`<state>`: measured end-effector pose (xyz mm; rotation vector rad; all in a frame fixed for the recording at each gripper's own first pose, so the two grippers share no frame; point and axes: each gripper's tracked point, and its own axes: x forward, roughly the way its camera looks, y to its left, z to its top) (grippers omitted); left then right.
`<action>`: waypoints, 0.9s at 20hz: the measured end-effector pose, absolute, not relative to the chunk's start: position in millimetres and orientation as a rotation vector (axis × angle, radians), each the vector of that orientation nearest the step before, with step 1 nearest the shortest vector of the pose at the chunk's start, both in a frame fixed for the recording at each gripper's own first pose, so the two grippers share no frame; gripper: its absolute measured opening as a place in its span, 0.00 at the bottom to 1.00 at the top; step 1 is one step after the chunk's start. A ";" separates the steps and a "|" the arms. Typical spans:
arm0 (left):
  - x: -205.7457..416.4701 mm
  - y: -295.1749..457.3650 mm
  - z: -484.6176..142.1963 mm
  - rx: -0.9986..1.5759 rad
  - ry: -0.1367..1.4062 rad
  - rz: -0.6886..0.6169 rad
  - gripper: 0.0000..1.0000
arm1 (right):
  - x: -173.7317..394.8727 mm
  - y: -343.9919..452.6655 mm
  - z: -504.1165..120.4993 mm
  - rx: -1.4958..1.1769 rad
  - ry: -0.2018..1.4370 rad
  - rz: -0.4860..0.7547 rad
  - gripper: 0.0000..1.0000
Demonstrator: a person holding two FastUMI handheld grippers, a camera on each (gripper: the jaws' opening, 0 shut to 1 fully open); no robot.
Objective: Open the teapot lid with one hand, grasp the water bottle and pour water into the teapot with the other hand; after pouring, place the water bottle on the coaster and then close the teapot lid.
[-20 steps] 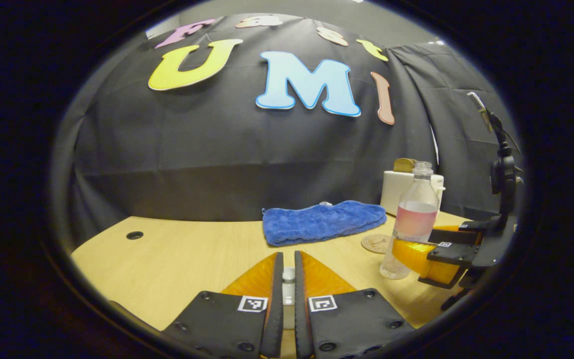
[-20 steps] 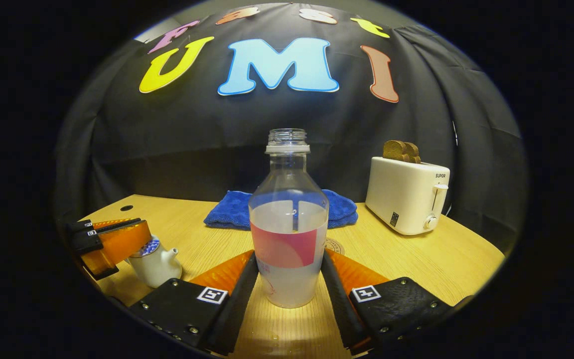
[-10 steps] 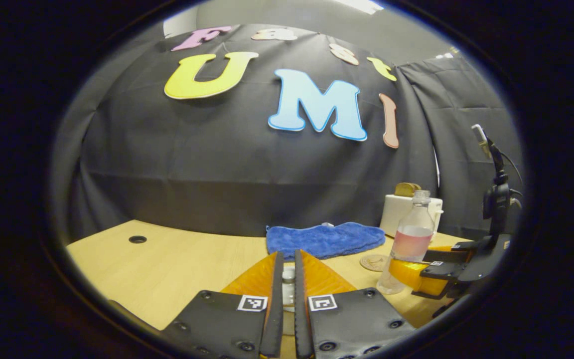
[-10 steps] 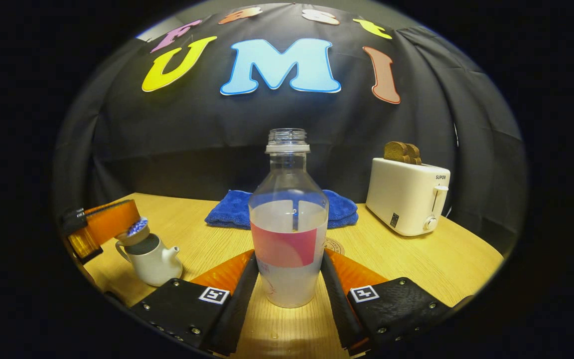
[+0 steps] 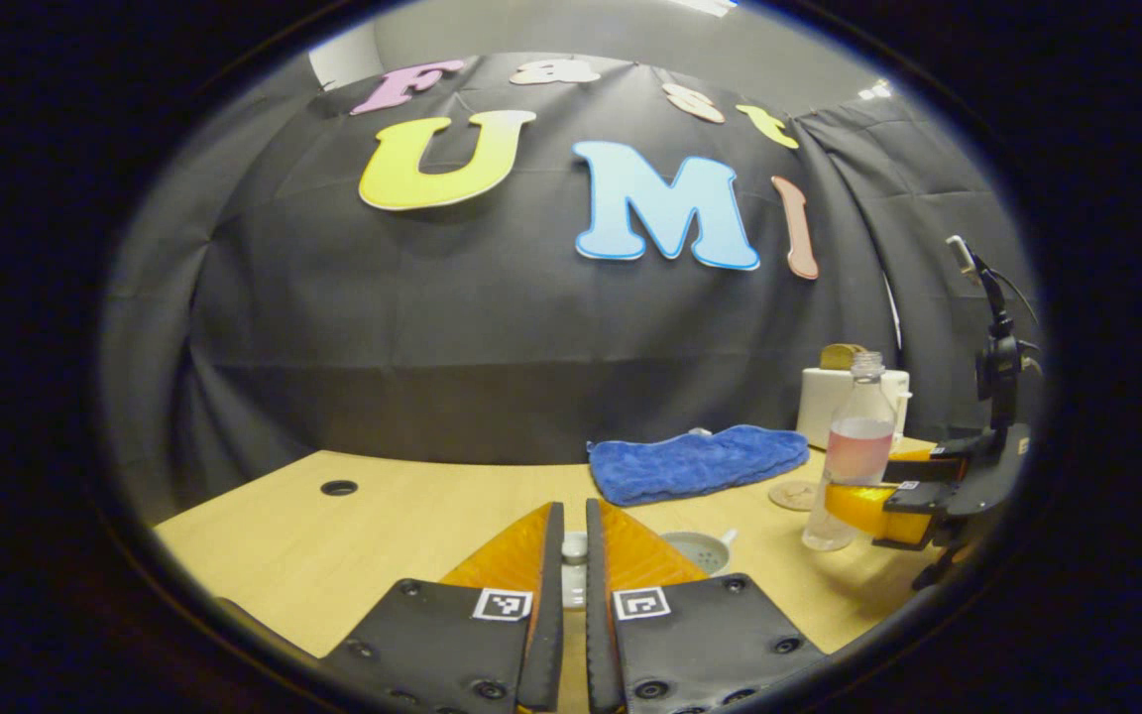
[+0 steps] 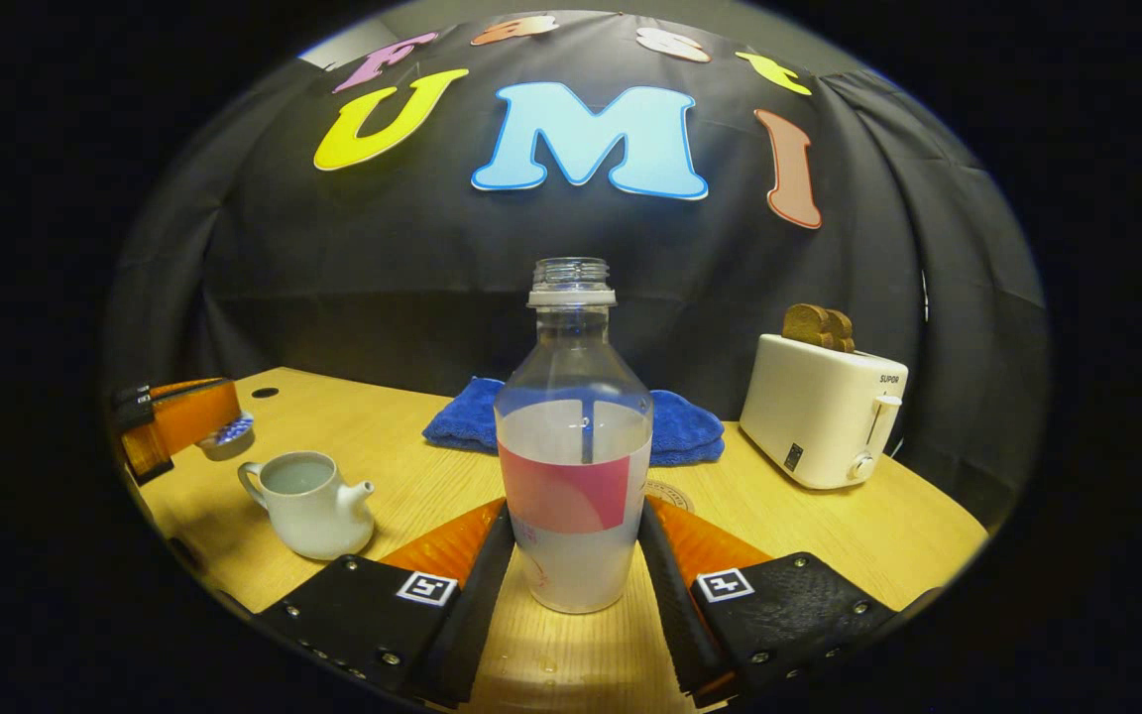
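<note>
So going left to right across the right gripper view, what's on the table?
Left gripper holding the blue-patterned teapot lid → white ceramic teapot, open → clear plastic water bottle between the right gripper's fingers → cream toaster with brown toast.

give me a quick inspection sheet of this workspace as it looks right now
surface: wooden table, one round hole near its far left corner
job's things: white teapot open; lid lifted off and held aside; uncapped water bottle part full, standing upright; coaster bare
clutter: blue towel, white toaster with bread in it
grippers: left gripper shut on lid knob; right gripper fingers against bottle's sides
cables: thin cable behind the right gripper
surroundings: black cloth wall
</note>
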<state>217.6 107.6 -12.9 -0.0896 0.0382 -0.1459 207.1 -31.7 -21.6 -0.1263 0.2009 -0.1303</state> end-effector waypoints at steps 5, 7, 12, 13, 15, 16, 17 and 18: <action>218.2 123.2 -22.5 -0.112 0.067 -0.142 0.17 | 201.6 -32.8 -18.5 -0.323 0.194 -0.168 0.73; 219.1 126.4 -29.6 -0.099 0.084 -0.137 0.17 | 200.4 -25.2 -18.6 -0.406 0.190 -0.166 0.73; 221.9 129.8 -31.1 -0.108 0.090 -0.148 0.17 | 200.6 -3.2 -25.3 -0.638 0.203 -0.145 0.73; 222.6 131.0 -32.4 -0.117 0.087 -0.147 0.17 | 200.0 -2.1 -25.6 -0.694 0.206 -0.148 0.73; 222.6 132.9 -31.6 -0.127 0.084 -0.149 0.17 | 201.2 -4.0 -27.5 -0.806 0.234 -0.150 0.73; 222.3 133.9 -30.1 -0.137 0.075 -0.152 0.17 | 200.4 -4.7 -30.0 -0.844 0.246 -0.147 0.73; 222.0 135.3 -28.3 -0.153 0.072 -0.157 0.17 | 201.1 -6.3 -29.8 -0.878 0.251 -0.144 0.73; 222.6 136.9 -29.7 -0.172 0.072 -0.159 0.17 | 202.7 -6.6 -26.1 -0.916 0.252 -0.148 0.73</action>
